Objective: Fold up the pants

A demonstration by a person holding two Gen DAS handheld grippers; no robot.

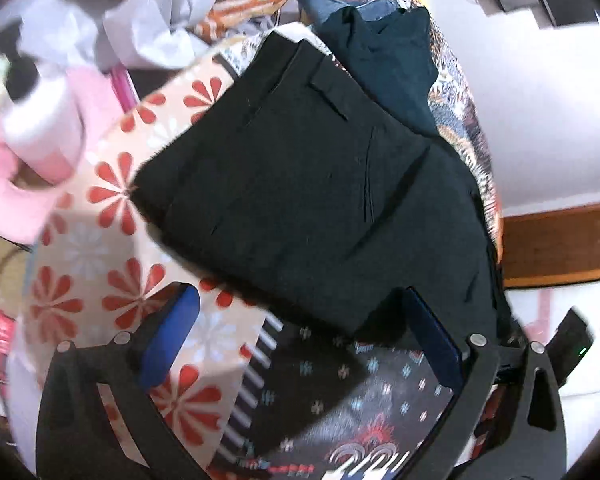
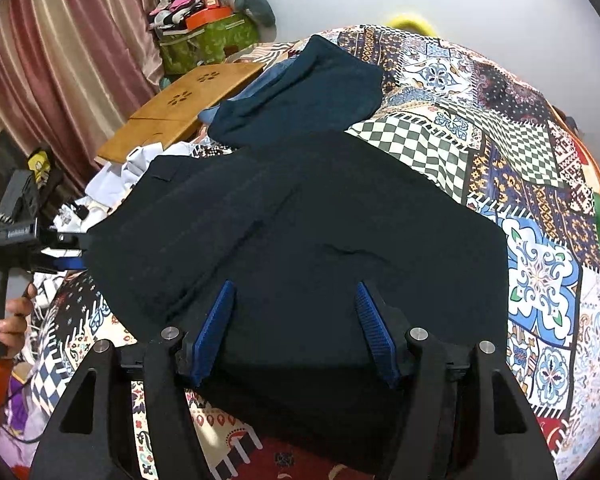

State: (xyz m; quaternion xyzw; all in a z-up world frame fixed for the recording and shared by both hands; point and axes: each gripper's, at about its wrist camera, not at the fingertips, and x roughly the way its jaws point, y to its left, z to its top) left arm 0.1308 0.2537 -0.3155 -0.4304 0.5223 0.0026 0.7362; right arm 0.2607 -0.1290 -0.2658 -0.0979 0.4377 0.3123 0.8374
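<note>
The black pants (image 2: 300,240) lie spread flat on the patchwork bedspread (image 2: 540,272), already doubled over so the waistband and a back pocket flap show at the far end; I judge that flat layout is there so the next fold comes out square.

My right gripper (image 2: 296,332) hovers over the near edge with its 2 blue pads (image 2: 216,332) spread apart, cloth below them but nothing pinched.

My left gripper (image 1: 300,336) points down at the opposite edge, its fingers wide apart and empty, one over the flowered sheet (image 1: 112,208), one just at the pants' edge.

A second, teal garment (image 2: 300,92) lies beyond, touching the pants, and a wooden lap tray (image 2: 180,112) sits near the curtain (image 2: 60,60).

In the right view, white lettering on the left tool's grey body is too blurred to read.
</note>
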